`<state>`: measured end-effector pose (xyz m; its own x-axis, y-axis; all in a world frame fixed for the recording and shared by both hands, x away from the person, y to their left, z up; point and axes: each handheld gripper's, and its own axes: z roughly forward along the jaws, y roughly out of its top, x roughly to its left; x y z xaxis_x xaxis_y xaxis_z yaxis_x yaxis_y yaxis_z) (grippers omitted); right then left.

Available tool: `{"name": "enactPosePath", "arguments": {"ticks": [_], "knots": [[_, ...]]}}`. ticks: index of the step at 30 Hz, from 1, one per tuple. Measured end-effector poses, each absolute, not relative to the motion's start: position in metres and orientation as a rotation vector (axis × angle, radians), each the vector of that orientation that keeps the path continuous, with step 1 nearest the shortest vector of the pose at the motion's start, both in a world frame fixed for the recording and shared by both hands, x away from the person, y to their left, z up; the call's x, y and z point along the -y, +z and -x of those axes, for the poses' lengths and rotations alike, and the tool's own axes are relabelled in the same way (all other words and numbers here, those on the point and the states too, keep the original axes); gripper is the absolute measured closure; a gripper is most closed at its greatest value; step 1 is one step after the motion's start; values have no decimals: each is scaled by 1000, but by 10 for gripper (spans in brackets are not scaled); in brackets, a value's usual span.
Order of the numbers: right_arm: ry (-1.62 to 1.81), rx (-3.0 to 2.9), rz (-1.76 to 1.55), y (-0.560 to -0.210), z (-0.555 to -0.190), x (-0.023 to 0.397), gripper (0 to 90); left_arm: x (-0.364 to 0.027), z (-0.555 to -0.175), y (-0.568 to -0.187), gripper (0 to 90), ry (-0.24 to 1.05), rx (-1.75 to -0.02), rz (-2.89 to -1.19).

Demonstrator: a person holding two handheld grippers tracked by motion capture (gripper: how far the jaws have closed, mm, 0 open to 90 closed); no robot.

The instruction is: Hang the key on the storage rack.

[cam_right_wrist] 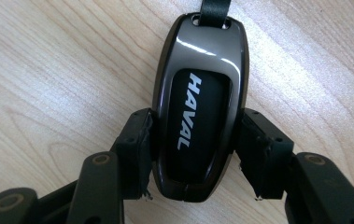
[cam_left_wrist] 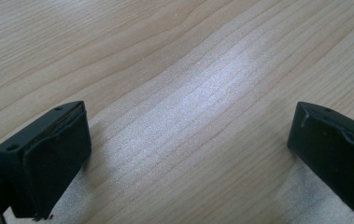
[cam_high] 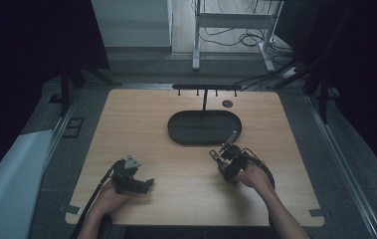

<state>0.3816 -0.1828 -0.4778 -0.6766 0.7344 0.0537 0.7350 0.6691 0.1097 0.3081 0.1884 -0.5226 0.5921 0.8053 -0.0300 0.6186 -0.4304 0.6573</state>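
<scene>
A glossy dark car key fob [cam_right_wrist: 198, 102] marked HAVAL lies on the wooden table [cam_right_wrist: 48, 70], with a black strap [cam_right_wrist: 212, 9] leading off its far end. My right gripper [cam_right_wrist: 196, 144] is shut on it, one pad pressed on each long side. From above, the right gripper [cam_high: 223, 154] sits just in front of the dark oval tray [cam_high: 176, 134], and the strap [cam_high: 231, 136] reaches toward the tray rim. My left gripper [cam_high: 146, 183] rests low at the front left of the table. Its jaws stand wide apart in the left gripper view [cam_left_wrist: 184, 154], with bare wood between them.
Behind the tray stands a black T-shaped rack [cam_high: 206, 88] with small hooks, and a small dark disc [cam_high: 227, 103] lies beside it. The tabletop [cam_high: 186, 199] shows bare wood between my two hands. Cables trail from both grippers toward the front edge.
</scene>
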Motion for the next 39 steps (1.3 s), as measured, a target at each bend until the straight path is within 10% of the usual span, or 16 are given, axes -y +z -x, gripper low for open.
{"name": "enactPosePath", "arguments": {"ticks": [39], "knots": [[-429, 2897, 1315, -366, -406, 224, 497, -188, -308, -523, 0, 387, -1124, -2184]]}}
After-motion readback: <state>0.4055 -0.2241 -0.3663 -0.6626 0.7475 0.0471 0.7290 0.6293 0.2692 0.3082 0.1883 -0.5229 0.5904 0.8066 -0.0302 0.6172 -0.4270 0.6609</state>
